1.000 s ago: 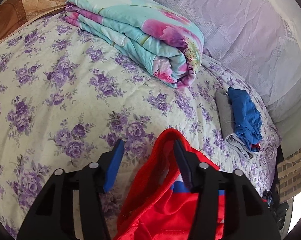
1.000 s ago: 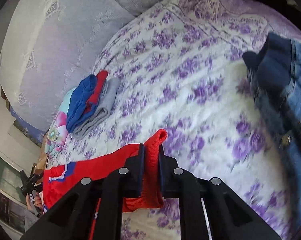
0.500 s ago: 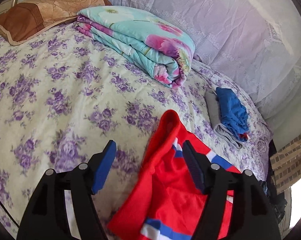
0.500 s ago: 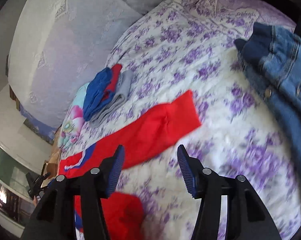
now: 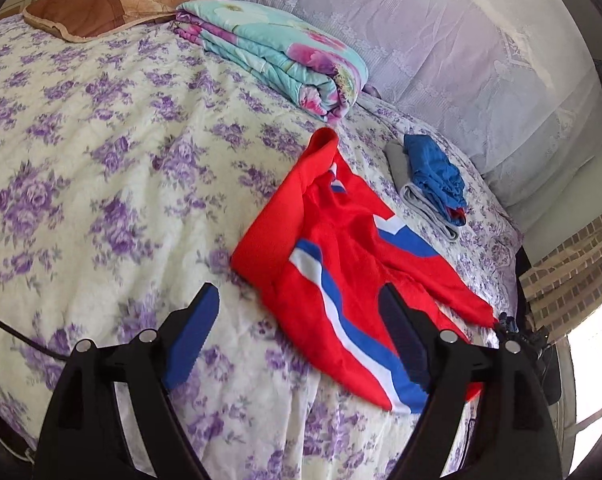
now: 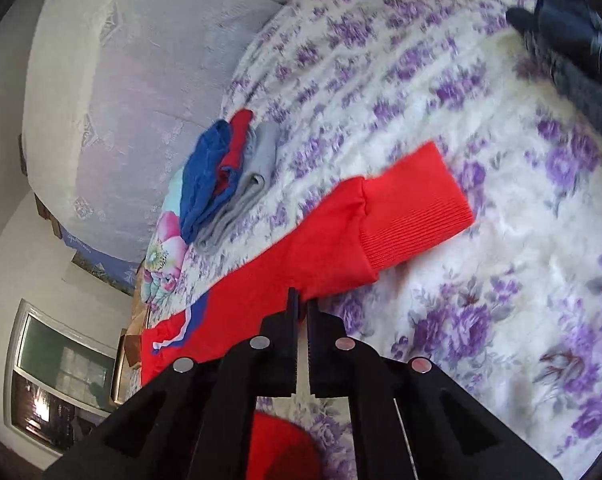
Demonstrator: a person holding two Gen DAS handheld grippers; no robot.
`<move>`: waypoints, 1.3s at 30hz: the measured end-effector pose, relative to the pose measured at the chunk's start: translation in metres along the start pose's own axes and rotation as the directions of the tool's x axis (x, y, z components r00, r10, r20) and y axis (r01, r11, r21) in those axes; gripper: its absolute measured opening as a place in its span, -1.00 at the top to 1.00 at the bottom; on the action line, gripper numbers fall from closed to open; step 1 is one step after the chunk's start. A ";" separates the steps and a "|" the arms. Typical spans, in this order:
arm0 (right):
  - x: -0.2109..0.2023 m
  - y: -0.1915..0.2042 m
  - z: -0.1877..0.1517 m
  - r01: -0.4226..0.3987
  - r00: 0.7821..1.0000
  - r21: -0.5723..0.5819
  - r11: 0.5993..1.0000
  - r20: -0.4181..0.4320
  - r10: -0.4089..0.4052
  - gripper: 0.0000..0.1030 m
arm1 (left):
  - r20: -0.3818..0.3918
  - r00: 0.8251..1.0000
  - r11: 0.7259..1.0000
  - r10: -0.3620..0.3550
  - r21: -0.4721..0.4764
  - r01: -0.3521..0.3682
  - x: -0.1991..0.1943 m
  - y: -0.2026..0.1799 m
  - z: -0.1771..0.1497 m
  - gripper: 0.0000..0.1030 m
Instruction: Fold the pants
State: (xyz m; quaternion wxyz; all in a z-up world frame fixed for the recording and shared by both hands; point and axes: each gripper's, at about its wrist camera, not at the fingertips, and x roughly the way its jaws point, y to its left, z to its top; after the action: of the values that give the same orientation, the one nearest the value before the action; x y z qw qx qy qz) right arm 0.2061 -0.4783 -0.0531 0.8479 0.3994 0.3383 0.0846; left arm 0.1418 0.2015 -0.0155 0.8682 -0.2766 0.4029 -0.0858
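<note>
The bed [image 5: 101, 152], under a cream cover printed with purple flowers, fills both views, and everything else sits on it or around it. A pale lace curtain [image 5: 481, 48] hangs behind the far side of the bed. Toward the head of the bed lie a brown pillow [image 5: 113, 4] and, beside it, a folded turquoise floral quilt [image 5: 277, 48]. Dark denim clothing [image 6: 573, 40] lies at one edge of the bed in the right wrist view.

The red pants [image 5: 341, 256] lie spread on the bed, below the quilt, with the waist end nearest the quilt and the legs running toward the bed's edge. They are bright red with white and blue stripes; one ribbed cuff [image 6: 413, 208] lies flat on the cover. A small folded stack of blue, red and grey clothes [image 5: 433, 180] sits on the bed just beyond the pants.

The left gripper [image 5: 297, 340] hovers over the bed with its blue-padded fingers spread wide, the pants' striped leg between and beyond them, untouched. The right gripper [image 6: 299, 312] has its fingers drawn almost together with only a thin slit between, holding nothing, just short of the pants' leg.
</note>
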 end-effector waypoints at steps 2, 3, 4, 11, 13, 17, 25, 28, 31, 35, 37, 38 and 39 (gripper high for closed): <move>0.003 -0.009 0.007 0.032 0.999 0.015 0.999 -0.031 -0.031 0.92 | -0.036 0.999 1.000 -0.022 0.003 0.022 0.004 0.001 -0.012 -0.55; 0.009 -0.016 0.008 0.081 0.995 0.016 0.997 -0.061 -0.079 0.91 | -0.047 0.999 1.000 -0.023 0.005 0.024 0.006 0.001 -0.017 -0.55; 0.014 -0.023 0.005 0.116 0.990 0.032 0.993 -0.084 -0.113 0.85 | -0.051 0.998 1.000 -0.024 0.007 0.025 0.008 0.001 -0.020 -0.55; -0.056 0.008 -0.039 0.044 0.999 -0.017 0.999 0.007 -0.044 0.15 | -0.070 0.996 0.998 -0.054 -0.017 0.053 0.029 0.006 -0.015 -0.64; -0.080 0.018 -0.062 0.023 1.000 -0.039 0.999 0.008 -0.023 0.15 | -0.075 0.995 0.998 -0.061 -0.023 0.059 0.037 0.007 -0.008 -0.65; -0.111 0.036 -0.109 -0.013 1.000 -0.058 0.998 -0.020 0.011 0.14 | -0.089 0.993 0.995 -0.073 -0.068 0.067 0.056 0.010 0.002 -0.66; -0.107 0.061 -0.187 -0.151 0.981 0.001 0.989 -0.126 0.150 -0.04 | -0.062 0.995 0.991 -0.083 -0.112 0.076 0.068 0.007 0.007 0.20; -0.092 0.061 -0.199 -0.200 0.966 0.044 0.979 -0.156 0.204 -0.04 | -0.064 0.995 0.989 -0.082 -0.125 0.073 0.068 0.011 0.006 0.25; -0.079 0.067 -0.203 -0.097 0.978 -0.059 0.994 -0.193 0.084 -0.04 | -0.061 0.995 0.989 -0.085 -0.130 0.076 0.062 0.011 0.006 0.32; -0.068 0.033 -0.197 -0.160 0.965 0.157 0.975 -0.183 0.188 -0.04 | -0.055 0.995 0.990 -0.081 -0.123 0.074 0.060 0.011 0.009 0.52; -0.065 0.026 -0.191 -0.306 0.928 0.287 0.908 -0.125 0.352 -0.04 | -0.062 0.995 0.989 -0.083 -0.131 0.074 0.060 0.012 0.010 0.52; -0.064 0.029 -0.188 -0.358 0.911 0.307 0.882 -0.092 0.402 -0.09 | -0.061 0.995 0.989 -0.082 -0.131 0.074 0.059 0.012 0.010 0.52; -0.064 0.035 -0.183 -0.373 0.911 0.295 0.880 -0.066 0.408 -0.20 | -0.060 0.995 0.989 -0.083 -0.131 0.074 0.058 0.012 0.011 0.52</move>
State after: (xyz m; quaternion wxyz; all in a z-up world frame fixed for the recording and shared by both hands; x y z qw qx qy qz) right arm 0.0445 -0.3685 -0.0776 0.7262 0.5675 0.3120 0.2308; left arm 0.1872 0.1941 -0.0543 0.8310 -0.3446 0.4245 -0.1028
